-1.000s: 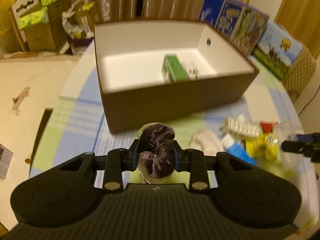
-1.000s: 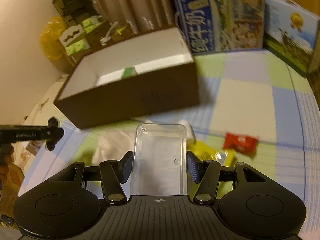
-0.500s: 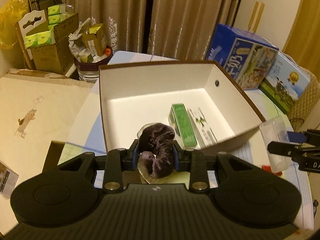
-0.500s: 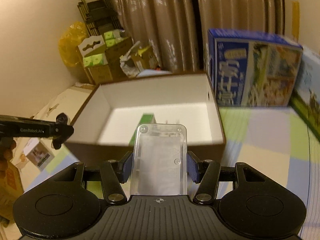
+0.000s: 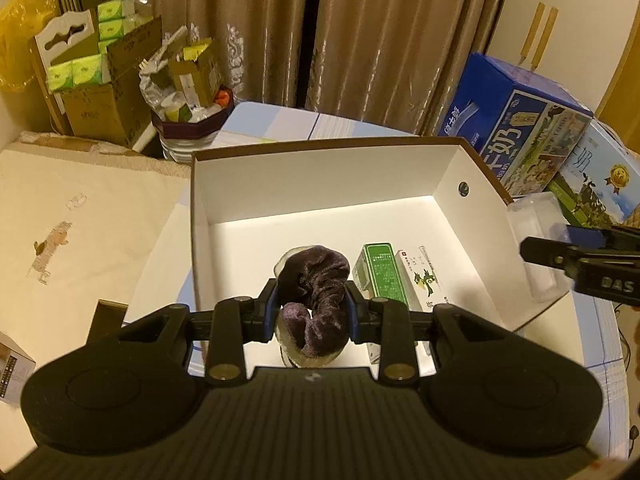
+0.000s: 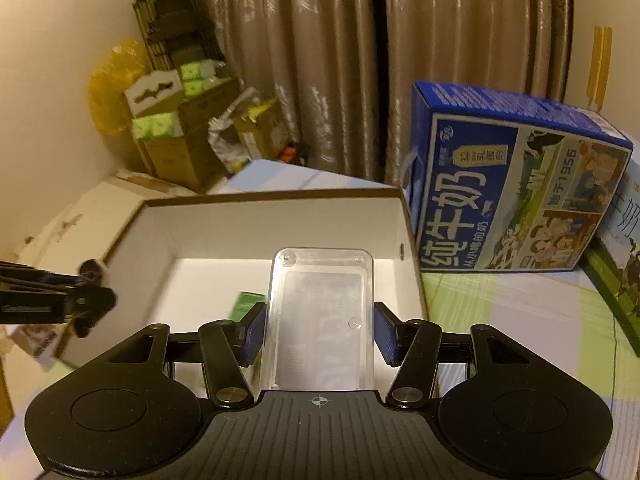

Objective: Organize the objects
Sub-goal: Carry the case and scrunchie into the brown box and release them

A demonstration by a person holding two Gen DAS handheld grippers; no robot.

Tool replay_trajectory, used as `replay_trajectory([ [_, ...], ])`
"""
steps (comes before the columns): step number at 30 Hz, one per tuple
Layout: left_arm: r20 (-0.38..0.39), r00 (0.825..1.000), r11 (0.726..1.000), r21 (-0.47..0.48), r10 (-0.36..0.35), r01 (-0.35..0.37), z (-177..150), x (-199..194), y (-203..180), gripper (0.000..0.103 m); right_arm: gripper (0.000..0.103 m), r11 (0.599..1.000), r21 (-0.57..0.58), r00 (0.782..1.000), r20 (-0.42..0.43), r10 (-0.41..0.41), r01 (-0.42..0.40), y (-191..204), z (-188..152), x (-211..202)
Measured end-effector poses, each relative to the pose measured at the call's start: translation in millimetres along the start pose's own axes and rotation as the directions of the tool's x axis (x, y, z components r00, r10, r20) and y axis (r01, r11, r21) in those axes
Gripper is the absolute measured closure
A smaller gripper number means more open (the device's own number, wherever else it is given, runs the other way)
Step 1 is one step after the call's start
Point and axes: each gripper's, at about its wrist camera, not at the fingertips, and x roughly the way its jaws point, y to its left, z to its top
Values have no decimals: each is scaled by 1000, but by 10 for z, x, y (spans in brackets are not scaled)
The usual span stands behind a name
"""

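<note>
Grippers both carry loads over the box. Our left gripper (image 5: 311,312) is clamped on a dark purple velvet scrunchie (image 5: 314,296), its blue pads pressing the fabric from either side; a pale rounded piece shows behind and beneath the scrunchie, but we cannot tell what it is. The load hangs above the near left part of the open brown box (image 5: 304,172), white on the inside. On the box floor, just right of the scrunchie, lie two small cartons side by side — a green carton (image 5: 382,272) and a white carton (image 5: 426,276).

Our right gripper (image 6: 320,332) is clamped on a clear plastic case (image 6: 322,320), held upright between its blue pads. The case sits above the near right portion of the box interior. From the left wrist view, the same case (image 5: 534,216) appears at the right rim of the box.

Behind the box stands a blue milk crate (image 6: 516,188) on the checked tablecloth (image 6: 520,312).
</note>
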Motion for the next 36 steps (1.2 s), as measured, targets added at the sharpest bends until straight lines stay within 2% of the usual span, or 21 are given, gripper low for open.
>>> replay_trajectory([
  [5, -39, 999, 1000, 12, 12, -12, 18, 197, -22, 75, 50, 998, -46, 997, -59, -53, 51, -22, -35, 326],
  [12, -81, 997, 1000, 23, 19, -17, -41, 399, -36, 75, 50, 994, -83, 988, -126, -85, 75, -60, -138, 609],
  [23, -107, 994, 999, 26, 23, -20, -70, 529, -24, 75, 50, 982, -162, 975, -183, -127, 97, -30, -238, 793],
  [33, -117, 993, 999, 34, 26, -22, -99, 556, -37, 75, 50, 981, -159, 973, -181, -141, 113, -68, -229, 790],
  [36, -117, 993, 999, 37, 27, -22, -100, 560, -39, 74, 50, 986, -135, 976, -180, -120, 96, -89, -223, 734],
])
